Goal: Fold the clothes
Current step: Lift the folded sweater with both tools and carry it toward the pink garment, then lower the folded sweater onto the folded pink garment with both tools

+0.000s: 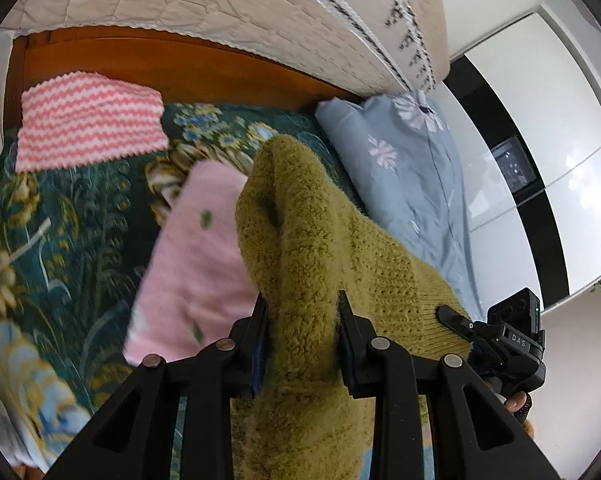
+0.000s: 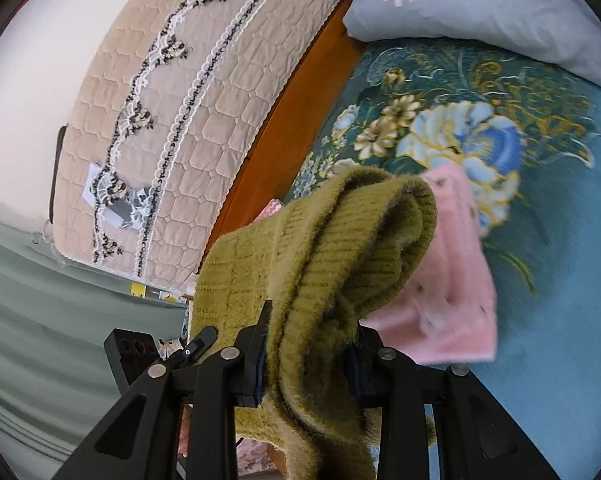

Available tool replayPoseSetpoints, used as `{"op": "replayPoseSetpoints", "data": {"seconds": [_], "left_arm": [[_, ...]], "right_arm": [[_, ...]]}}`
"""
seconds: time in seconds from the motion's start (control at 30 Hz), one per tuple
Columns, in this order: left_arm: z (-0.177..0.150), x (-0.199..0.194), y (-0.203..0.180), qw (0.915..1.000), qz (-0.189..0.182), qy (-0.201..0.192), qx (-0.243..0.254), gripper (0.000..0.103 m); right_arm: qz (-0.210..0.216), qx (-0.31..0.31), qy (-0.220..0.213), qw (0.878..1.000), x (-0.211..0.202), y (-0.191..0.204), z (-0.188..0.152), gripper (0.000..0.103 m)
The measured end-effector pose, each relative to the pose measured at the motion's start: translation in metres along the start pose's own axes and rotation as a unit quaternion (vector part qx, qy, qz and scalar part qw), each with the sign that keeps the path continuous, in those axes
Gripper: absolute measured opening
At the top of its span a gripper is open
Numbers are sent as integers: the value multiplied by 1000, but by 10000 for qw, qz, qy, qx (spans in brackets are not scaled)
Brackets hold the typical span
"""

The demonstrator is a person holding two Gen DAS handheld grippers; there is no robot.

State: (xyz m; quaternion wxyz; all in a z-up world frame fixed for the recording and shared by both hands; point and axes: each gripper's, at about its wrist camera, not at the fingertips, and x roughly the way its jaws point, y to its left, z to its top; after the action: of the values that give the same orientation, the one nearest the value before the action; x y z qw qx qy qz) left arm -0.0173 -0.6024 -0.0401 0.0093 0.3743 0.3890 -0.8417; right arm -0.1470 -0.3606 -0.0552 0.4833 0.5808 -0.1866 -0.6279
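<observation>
- Sweater, olive-green fuzzy knit with a ribbed hem: bunched and held up over the bed between both tools; thick folds hang down past the fingers in each wrist view.
- Left gripper: jaws pinching a thick gather of the sweater, pads pressed into the pile on both sides.
- Right gripper: jaws likewise clamped on a rolled fold of the sweater; it also shows at the right edge of the left wrist view, biting the ribbed hem, with part of a hand below it.
- Pink garment, soft, with small green flecks: lying flat on the bed beneath and beside the sweater; blurred in both views.
- Bedspread, dark teal with gold and blue flowers: bears every cloth item listed.
- Pink-and-white zigzag cloth: folded flat on the bedspread near the headboard, well apart from the sweater.
- Pillow, pale blue with white flowers: lying on the bed just beside the sweater.
- Headboard, orange-brown wood: a quilted beige cover with black-and-white lace trim is draped over it.
- Containers: whether any are present cannot be told from these views.
</observation>
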Motion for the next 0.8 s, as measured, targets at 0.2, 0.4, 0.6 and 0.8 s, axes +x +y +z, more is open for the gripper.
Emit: {"op": "replayPoseSetpoints", "data": {"seconds": [0.2,0.4,0.6,0.8], "left_arm": [[22,22,28,9999,119,-17,-110,31],[22,57,52,9989,348,183,-271,31],[17,75,76,9966,458,242,-641,31],[15,73,73,9958,618,282,-607,34]], "right_arm": [[-59,-11,11,10000,42,-4,19,32],[-352,64,13,9994,63,-29,24,32],[-583,262,43,9979,75,-61,22,32],[-647,349,62,9973,78,-69,20,34]]}}
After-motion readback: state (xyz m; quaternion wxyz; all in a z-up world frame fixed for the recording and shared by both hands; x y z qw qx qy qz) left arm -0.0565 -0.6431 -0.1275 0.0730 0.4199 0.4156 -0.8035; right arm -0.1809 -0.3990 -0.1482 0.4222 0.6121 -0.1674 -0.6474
